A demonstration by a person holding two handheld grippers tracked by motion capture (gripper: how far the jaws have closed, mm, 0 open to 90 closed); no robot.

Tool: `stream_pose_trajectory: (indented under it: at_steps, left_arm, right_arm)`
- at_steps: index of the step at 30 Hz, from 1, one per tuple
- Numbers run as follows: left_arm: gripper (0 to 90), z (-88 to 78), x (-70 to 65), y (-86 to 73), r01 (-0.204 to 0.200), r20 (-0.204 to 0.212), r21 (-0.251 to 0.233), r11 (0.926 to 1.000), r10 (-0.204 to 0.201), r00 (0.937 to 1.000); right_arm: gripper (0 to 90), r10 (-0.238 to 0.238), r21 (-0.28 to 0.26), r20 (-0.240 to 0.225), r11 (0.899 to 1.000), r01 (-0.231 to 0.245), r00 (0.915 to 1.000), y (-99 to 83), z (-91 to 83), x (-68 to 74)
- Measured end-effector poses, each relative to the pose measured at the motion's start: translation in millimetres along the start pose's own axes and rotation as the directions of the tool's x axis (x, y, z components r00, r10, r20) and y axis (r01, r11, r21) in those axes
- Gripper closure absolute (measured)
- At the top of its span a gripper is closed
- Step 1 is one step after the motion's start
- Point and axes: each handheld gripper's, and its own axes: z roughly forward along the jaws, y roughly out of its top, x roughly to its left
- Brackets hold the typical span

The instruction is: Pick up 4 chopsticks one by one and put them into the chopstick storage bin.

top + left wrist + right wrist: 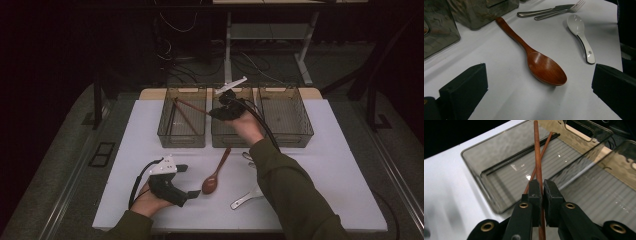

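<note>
My right gripper [215, 113] hovers over the middle clear bin [220, 141], shut on a brown chopstick [192, 106] that slants left and down into the left bin [181, 141]. In the right gripper view the black pads [534, 192] pinch that chopstick [537, 155] above the left bin [471, 162], where a second brown chopstick [546, 143] and black chopsticks [519, 158] lie. My left gripper [189, 181] rests open at the front left, jaws toward a wooden spoon [216, 172]. In the left gripper view the wooden spoon [544, 67] lies between the wide-apart fingers [464, 90].
A white ceramic spoon [245, 199] lies right of the wooden one, also in the left gripper view [580, 32]. A metal knife and fork [549, 11] lie near the bins. A third clear bin [285, 117] stands at the back right on the white table [340, 165].
</note>
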Motion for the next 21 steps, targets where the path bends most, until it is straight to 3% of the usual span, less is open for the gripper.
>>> stream_pose_trajectory:
  at_steps: [14, 21]
  left_arm:
    - [0.0, -0.9, 0.0, 0.5, -0.001, 0.012, -0.007, 1.0, 0.001, 0.9999]
    - [0.0, -0.7, 0.2, 0.6, 0.002, 0.017, -0.009, 1.0, -0.002, 0.9998]
  right_arm:
    - [84.4, 0.048, 0.078, 0.07, 0.996, -0.053, 0.9964, 26.2, 60.0, 7.2]
    - [84.1, 0.06, 0.09, 0.084, 0.994, -0.067, 0.9947, 32.9, 77.1, 10.4]
